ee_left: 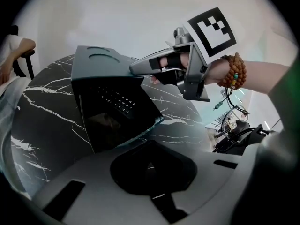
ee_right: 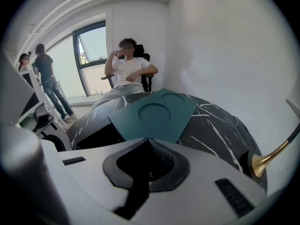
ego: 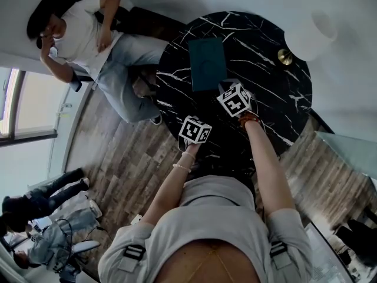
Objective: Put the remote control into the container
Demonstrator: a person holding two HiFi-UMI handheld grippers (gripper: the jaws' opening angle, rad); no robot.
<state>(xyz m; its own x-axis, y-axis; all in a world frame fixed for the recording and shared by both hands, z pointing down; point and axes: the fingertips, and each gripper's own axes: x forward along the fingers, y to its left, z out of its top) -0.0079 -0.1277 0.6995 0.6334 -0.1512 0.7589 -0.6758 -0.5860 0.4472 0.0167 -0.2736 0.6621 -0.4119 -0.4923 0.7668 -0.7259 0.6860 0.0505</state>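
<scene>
Jaws of R gripper (ee_left: pixel 133 71) on lid (ee_right: pixel 154 114) edge

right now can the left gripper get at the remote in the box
Probably yes: the right gripper holds the lid raised, so the box gapes toward the left gripper, and nothing stands before the remote.

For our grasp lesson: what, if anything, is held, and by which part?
The right gripper holds the lid by its near corner; the left gripper holds nothing.

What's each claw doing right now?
Left claw: closed, nothing in it.
Right claw: closed on the edge of the teal lid.
</scene>
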